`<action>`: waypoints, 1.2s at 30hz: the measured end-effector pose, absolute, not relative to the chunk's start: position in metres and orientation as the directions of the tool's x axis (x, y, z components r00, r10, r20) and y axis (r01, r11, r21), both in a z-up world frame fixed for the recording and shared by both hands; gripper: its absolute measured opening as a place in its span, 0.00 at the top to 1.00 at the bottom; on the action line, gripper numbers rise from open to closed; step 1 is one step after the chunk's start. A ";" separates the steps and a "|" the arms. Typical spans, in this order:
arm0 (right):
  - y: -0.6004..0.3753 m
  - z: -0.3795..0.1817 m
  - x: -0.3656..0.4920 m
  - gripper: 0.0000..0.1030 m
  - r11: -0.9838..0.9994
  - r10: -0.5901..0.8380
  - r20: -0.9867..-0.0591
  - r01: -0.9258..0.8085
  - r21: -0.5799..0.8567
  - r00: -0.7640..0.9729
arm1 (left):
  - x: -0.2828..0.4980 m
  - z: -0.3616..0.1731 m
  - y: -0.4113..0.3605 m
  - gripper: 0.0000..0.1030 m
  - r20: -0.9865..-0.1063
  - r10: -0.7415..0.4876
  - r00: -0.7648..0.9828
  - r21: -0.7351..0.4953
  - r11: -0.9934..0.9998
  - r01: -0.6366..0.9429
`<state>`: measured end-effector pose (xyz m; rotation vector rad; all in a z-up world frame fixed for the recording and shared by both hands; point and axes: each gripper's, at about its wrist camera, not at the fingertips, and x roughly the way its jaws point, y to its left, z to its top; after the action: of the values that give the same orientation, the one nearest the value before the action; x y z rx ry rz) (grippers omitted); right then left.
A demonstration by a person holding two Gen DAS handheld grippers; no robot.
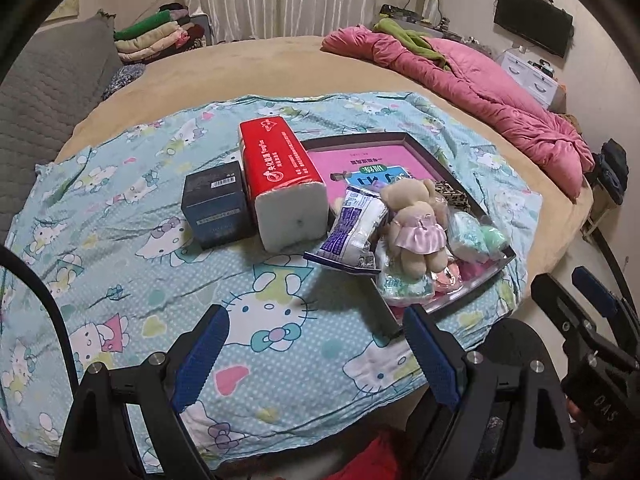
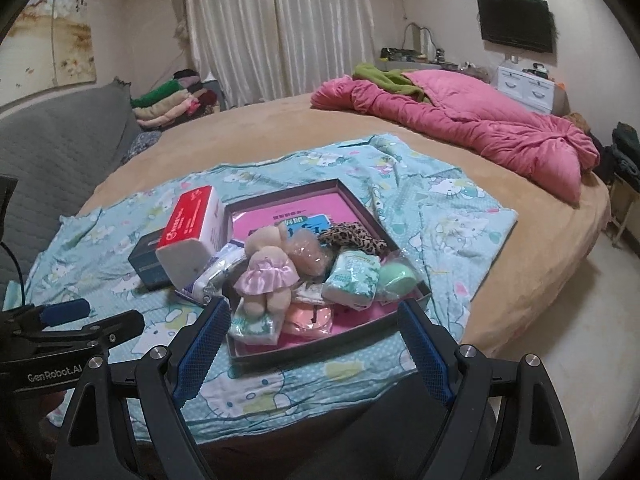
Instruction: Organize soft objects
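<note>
Teddy bear (image 1: 416,224) in pink dress, atop soft packets (image 2: 352,280), in tray (image 2: 320,350)

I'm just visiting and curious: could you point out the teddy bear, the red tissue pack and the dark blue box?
teddy bear (image 1: 416,224): left wrist view, on its pink dress.
red tissue pack (image 1: 280,160): left wrist view, on its red top face.
dark blue box (image 1: 216,208): left wrist view, on its front face.

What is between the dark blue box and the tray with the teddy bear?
The red tissue pack stands between the dark blue box and the tray. The left wrist view shows it best.
</note>
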<state>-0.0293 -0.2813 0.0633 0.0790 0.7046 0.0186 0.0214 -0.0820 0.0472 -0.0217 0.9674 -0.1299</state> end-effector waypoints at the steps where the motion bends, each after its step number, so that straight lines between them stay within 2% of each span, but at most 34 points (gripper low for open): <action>1: -0.280 0.062 -0.029 0.16 0.997 0.048 -0.647 0.002 0.077 0.761 | 0.022 0.046 -0.082 0.14 -0.821 -0.120 0.558 -0.078 0.992 0.099; 18: -0.280 0.050 -0.021 0.16 0.995 0.073 -0.679 -0.007 0.100 0.730 | 0.025 0.026 -0.079 0.14 -0.838 -0.115 0.533 -0.083 0.993 0.085; 36: -0.278 0.047 -0.021 0.16 0.995 0.079 -0.676 -0.017 0.098 0.733 | 0.023 0.027 -0.079 0.14 -0.837 -0.105 0.536 -0.073 0.994 0.080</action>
<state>-0.0212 -0.2785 0.0470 0.0869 0.7468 0.0530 0.0233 -0.0794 0.0270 -0.0269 0.9985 -0.1098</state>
